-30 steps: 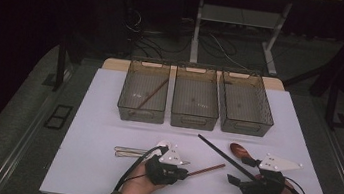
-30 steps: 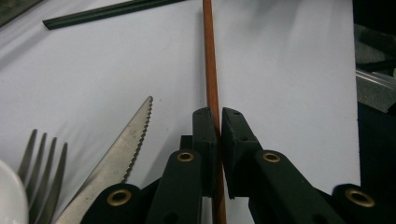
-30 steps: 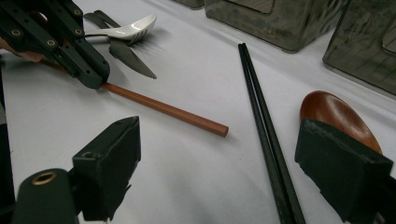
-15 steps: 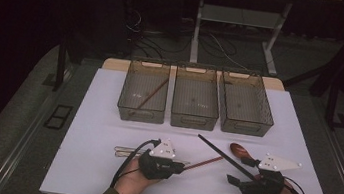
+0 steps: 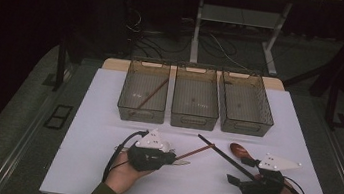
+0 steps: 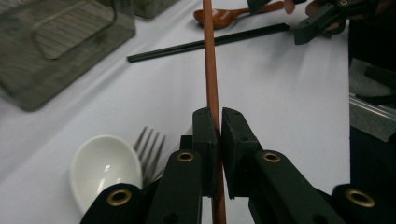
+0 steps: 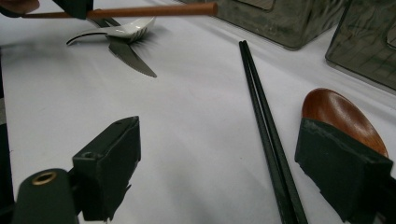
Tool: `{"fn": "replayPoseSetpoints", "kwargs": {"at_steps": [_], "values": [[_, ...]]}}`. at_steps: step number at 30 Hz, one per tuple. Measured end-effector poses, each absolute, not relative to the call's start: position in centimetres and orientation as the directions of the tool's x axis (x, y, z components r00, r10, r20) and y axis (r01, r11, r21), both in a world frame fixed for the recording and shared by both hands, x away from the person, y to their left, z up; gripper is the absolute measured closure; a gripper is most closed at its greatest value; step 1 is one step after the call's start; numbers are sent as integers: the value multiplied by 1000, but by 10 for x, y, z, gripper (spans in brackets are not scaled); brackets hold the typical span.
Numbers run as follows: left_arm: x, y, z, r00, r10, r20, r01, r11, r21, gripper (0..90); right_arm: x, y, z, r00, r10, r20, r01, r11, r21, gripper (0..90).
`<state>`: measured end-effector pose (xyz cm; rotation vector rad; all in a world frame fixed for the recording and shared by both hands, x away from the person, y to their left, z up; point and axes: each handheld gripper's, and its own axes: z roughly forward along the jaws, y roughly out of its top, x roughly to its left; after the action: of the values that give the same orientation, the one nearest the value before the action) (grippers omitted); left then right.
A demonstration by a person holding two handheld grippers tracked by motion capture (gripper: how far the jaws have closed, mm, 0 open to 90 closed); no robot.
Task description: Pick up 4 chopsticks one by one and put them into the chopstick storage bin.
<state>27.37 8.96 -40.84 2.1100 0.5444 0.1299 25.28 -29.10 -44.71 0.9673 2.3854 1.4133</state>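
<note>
My left gripper (image 5: 168,158) (image 6: 218,126) is shut on a brown chopstick (image 5: 194,153) (image 6: 210,70) (image 7: 154,10), held just above the white table and pointing toward the right. Under it lie a white spoon (image 6: 105,165) (image 7: 126,29), a fork (image 6: 152,149) and a knife (image 7: 133,60). My right gripper (image 5: 235,180) (image 7: 219,158) is open near the front right, its jaws astride a pair of black chopsticks (image 5: 222,155) (image 7: 264,116) (image 6: 210,43). A brown wooden spoon (image 5: 241,150) (image 7: 343,114) (image 6: 224,16) lies just beside its right jaw.
Three grey mesh bins stand in a row at the back: the left bin (image 5: 129,101) holds one brown chopstick (image 5: 152,94), with the middle bin (image 5: 194,115) and right bin (image 5: 266,114) beside it. White table surface (image 5: 101,118) stretches out to the left.
My left gripper has shifted left and slightly back toward the person while shut on the brown chopstick. The right gripper has stayed where it was, open.
</note>
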Motion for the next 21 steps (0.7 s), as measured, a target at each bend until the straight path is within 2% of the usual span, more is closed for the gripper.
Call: {"fn": "replayPoseSetpoints", "kwargs": {"at_steps": [21], "values": [[303,133,-388,841,526,-129,370,-385,845,838,253,-290,-447,-765,627,149,430,325,842,140]]}}
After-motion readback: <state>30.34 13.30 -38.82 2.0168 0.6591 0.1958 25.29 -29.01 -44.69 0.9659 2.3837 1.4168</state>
